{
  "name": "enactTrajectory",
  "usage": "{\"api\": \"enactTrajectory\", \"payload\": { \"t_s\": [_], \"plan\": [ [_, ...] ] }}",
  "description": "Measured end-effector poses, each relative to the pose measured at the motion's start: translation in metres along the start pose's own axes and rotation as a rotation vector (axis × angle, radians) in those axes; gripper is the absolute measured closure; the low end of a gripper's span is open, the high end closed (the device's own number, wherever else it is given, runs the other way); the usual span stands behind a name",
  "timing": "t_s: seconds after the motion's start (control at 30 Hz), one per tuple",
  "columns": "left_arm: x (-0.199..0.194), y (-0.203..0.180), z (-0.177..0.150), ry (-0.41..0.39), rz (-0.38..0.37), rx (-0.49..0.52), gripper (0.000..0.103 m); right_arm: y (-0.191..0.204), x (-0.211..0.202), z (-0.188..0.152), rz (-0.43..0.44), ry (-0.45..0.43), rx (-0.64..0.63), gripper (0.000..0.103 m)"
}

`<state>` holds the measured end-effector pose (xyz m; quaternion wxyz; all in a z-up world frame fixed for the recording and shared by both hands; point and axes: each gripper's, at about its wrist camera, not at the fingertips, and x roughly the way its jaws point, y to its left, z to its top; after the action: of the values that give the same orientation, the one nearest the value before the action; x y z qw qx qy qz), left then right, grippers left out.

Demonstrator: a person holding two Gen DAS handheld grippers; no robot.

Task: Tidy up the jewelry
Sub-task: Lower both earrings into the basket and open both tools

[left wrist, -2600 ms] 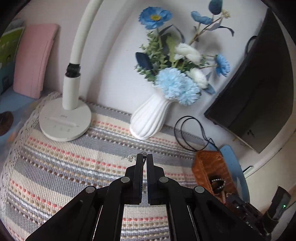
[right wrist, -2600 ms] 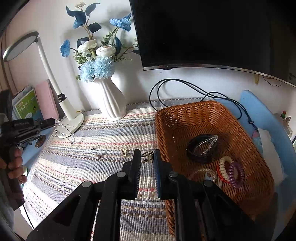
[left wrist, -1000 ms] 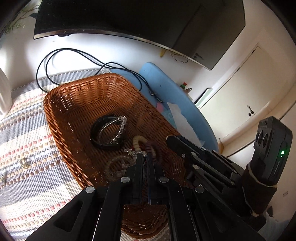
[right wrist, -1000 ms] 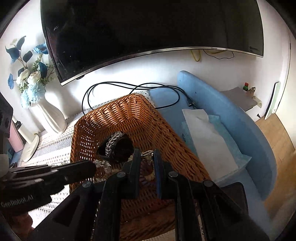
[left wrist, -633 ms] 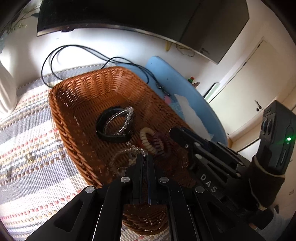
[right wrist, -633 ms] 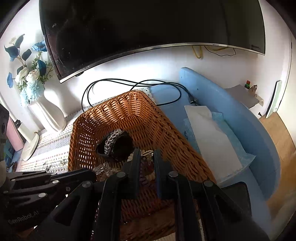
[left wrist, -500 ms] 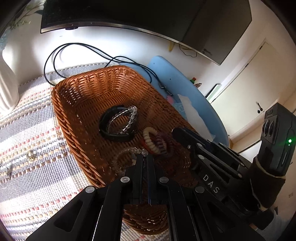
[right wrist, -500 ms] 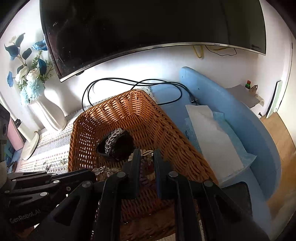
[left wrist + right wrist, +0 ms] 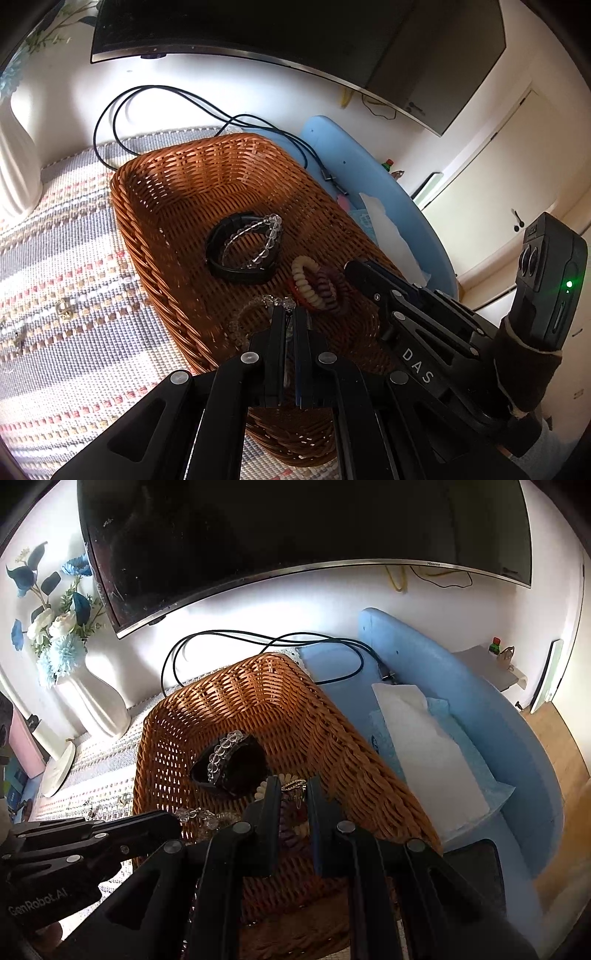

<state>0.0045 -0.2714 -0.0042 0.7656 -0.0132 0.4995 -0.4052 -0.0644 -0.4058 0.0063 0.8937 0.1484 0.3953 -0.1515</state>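
Observation:
A brown wicker basket holds a black band with a clear bead bracelet, coil hair ties and another bead bracelet. My left gripper is shut on a clear crystal necklace over the basket's near part. My right gripper is shut on a small gold piece above the coil ties. The right gripper also shows in the left wrist view.
A striped woven mat carries several small gold pieces left of the basket. A white vase with blue flowers, black cables, a dark monitor and a blue board with white tissue surround it.
Both grippers swung from the mat over to the basket with their pieces. In the last half second they shifted only slightly above the basket.

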Motion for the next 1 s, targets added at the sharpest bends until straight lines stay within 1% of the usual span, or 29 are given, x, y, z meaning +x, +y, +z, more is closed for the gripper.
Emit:
{"api": "enactTrajectory", "payload": {
  "t_s": [0.43, 0.73, 1.0],
  "plan": [
    [-0.007, 0.010, 0.003, -0.015, -0.004, -0.023, 0.100, 0.003, 0.001, 0.001, -0.001, 0.001, -0.009, 0.088],
    [-0.007, 0.005, 0.002, -0.009, -0.018, -0.003, 0.100, 0.003, -0.001, 0.001, -0.003, -0.003, -0.012, 0.088],
    [-0.010, 0.006, 0.004, -0.024, -0.019, -0.006, 0.100, 0.002, -0.002, 0.000, 0.001, -0.007, -0.012, 0.088]
  ]
}}
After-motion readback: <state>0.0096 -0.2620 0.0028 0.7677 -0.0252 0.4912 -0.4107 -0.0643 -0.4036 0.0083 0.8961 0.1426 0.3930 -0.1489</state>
